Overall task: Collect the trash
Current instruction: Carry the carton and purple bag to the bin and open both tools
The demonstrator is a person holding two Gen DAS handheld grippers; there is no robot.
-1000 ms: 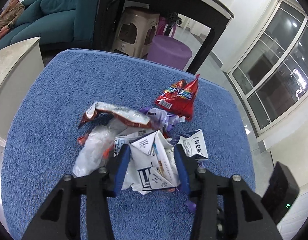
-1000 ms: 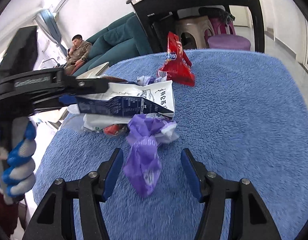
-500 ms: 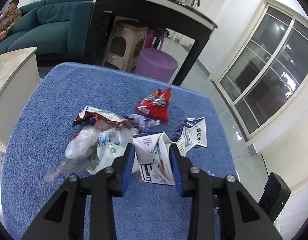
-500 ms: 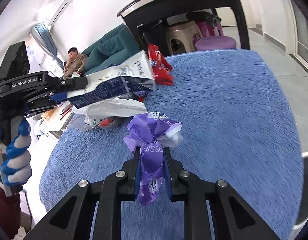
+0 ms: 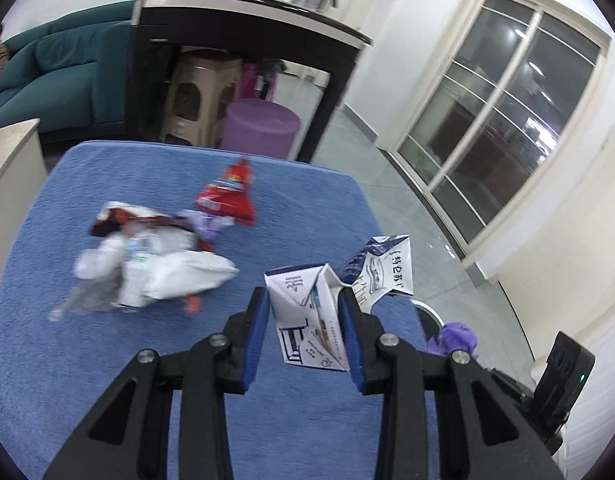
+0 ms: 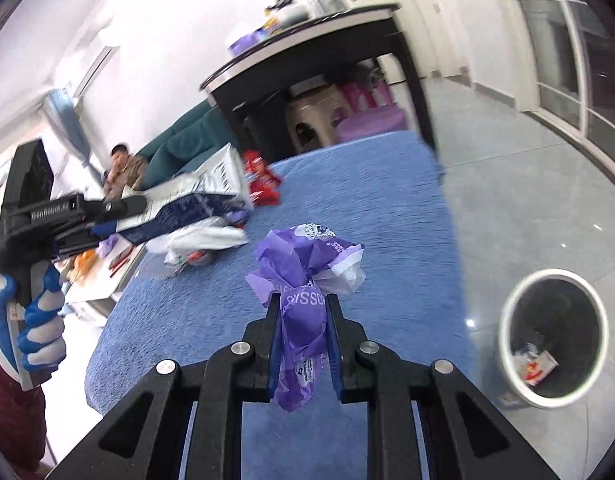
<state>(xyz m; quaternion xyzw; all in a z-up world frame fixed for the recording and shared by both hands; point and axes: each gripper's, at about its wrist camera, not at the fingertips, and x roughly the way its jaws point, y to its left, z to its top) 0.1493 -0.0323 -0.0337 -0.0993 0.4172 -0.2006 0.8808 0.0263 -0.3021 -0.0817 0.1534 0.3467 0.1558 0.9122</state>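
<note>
The surface (image 5: 107,380), covered by a blue towel-like cloth, is filling most of both views, and it is carrying the trash that is waiting to be collected. At the lower right of the right wrist view a round bin (image 6: 507,320) is standing on the floor beside the surface, with some scraps already lying inside; I judge this is where both held pieces are going.

In the left centre of the left wrist view a pile of leftover trash (image 5: 159,264) is lying on the cloth: a white plastic bag, a crushed clear bottle and some wrappers, all touching each other (the blur is hiding the finer details). Just behind it, toward the upper centre, a red snack bag (image 5: 227,200) is lying a little apart.

The left hand-held gripper (image 5: 303,312) is clenching a flattened white and blue milk carton (image 5: 307,320), and is holding it lifted above the cloth, near the right edge of the surface. I think it is gripped by the flat sides because there the folded cardboard is giving the pads a firm hold.

The right hand-held gripper (image 6: 303,320) is grasping a crumpled purple wrapper (image 6: 303,272) at the narrow middle, so the loose ends are spreading above and below the pads. It is also lifted off the cloth, with the bin to its right.
</note>
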